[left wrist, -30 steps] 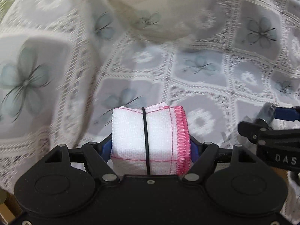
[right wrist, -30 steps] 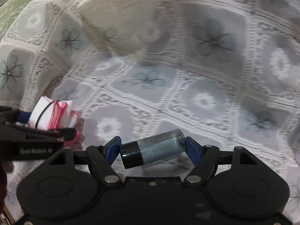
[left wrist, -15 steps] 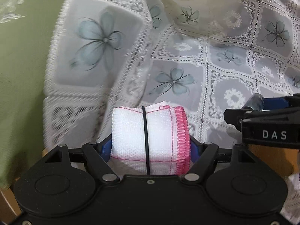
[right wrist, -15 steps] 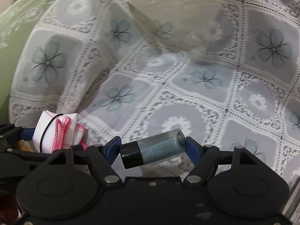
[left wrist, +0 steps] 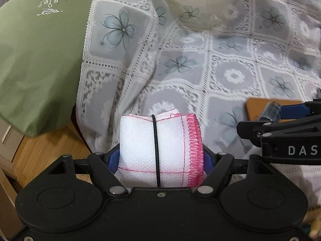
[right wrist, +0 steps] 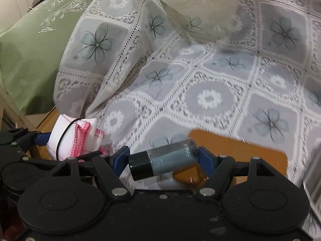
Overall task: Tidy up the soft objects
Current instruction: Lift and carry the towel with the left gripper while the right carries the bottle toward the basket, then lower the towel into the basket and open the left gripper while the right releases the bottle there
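Far left: green bedspread (left wrist: 40,60) with white embroidered script, hanging over the bed's edge; wooden floor (left wrist: 50,150) visible below it. A second ago neither showed. Both wrist views were filled by the lace coverlet (left wrist: 230,76), grey panels with blue flowers. The views have since slid toward the bed's edge, so both loads appear to be travelling together across the bed. Judgement: a carry in progress, nothing set down yet.

Left gripper (left wrist: 160,150): clamped on the rolled white cloth (left wrist: 156,150), pink overlock edge to its right side, one black elastic band (left wrist: 155,150) around the middle. The roll sits between the blue pads, clear of the bedding. Grip unchanged across the second.

Centre: coverlet lies rumpled, with one cream fold (right wrist: 200,10) raised at top.

Right gripper (right wrist: 163,160): clenched end to end on a small clear bottle (right wrist: 166,158) with dark cap and bluish contents, tilted, cap end lower. Hold unchanged too. Newly in view beneath it is an orange-brown flat board (right wrist: 250,150) resting on the coverlet; a possible drop spot, but that is a guess.

Count: one cloth roll, one band, one bottle, one board, two grippers, both loaded. The cloth is the only soft item in hand; the bottle is rigid.
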The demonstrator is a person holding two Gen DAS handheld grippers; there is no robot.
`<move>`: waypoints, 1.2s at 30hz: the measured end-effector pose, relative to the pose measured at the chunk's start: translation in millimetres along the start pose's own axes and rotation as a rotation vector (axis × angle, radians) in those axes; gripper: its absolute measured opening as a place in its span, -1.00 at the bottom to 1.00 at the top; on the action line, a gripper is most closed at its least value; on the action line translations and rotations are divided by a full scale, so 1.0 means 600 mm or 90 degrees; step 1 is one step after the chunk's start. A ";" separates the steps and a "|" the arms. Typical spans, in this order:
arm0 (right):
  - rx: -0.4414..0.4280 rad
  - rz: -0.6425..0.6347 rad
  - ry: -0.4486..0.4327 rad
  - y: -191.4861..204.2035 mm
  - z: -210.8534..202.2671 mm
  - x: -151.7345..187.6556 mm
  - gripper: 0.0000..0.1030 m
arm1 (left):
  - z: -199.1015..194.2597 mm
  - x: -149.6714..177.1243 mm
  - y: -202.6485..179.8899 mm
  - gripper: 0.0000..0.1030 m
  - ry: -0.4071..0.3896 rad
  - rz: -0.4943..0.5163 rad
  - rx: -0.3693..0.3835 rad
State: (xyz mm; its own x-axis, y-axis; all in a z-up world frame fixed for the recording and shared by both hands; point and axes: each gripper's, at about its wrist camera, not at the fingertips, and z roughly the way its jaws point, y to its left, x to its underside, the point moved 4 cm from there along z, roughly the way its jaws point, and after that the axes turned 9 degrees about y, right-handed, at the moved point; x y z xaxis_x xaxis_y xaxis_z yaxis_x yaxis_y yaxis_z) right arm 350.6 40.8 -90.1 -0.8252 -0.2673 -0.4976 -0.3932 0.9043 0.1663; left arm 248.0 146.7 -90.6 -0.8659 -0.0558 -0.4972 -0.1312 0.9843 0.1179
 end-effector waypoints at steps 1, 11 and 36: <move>0.001 0.003 -0.001 -0.002 -0.008 0.011 0.42 | -0.006 0.007 -0.005 0.38 -0.001 0.004 0.000; 0.048 0.043 -0.050 -0.046 -0.128 0.131 0.42 | -0.074 0.059 -0.095 0.38 -0.020 0.062 0.039; 0.195 0.269 -0.168 -0.138 -0.381 0.393 0.42 | -0.239 0.163 -0.262 0.39 -0.092 0.166 0.146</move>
State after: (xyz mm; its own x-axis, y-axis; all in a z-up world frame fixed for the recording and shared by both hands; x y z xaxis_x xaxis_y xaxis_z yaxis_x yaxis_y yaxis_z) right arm 95.9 -172.9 -26.5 -0.7411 0.1935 -0.6429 0.1150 0.9800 0.1624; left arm 114.7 -37.8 -34.9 -0.7765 0.2101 -0.5941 0.2109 0.9751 0.0691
